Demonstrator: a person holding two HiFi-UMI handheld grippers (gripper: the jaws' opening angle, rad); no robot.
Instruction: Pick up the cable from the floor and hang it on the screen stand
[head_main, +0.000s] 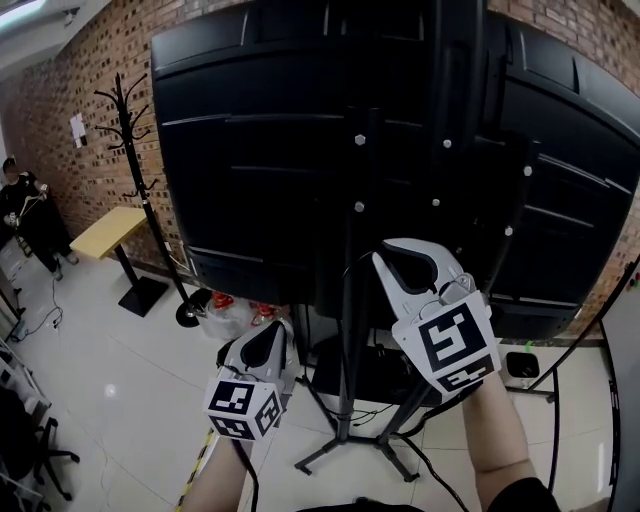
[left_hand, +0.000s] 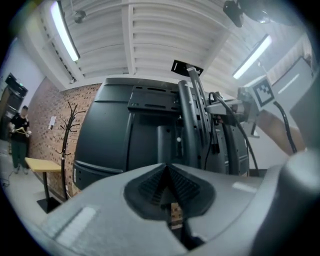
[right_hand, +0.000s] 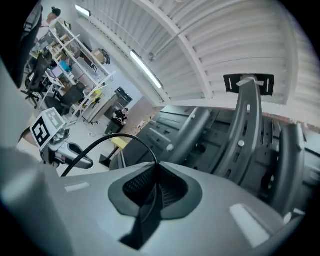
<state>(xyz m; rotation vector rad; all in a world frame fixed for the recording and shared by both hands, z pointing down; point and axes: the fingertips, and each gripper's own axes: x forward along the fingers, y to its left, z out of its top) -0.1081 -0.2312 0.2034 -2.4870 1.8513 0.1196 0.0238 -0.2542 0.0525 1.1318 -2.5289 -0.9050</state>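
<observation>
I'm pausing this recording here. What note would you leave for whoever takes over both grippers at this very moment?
Left gripper: jaws together, nothing seen between them, held lower than the right one.
Right gripper: shut on the black cable, raised close behind the screen stand.
Done: the cable is picked up and brought to the stand.
Left: drape the cable over the stand and let go. It is not hung yet.

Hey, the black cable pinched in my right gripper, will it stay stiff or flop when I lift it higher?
Probably floppy but springy: the cable arcs in a loop out of the right gripper. Likely light, being thin; it may slide off once draped.
</observation>
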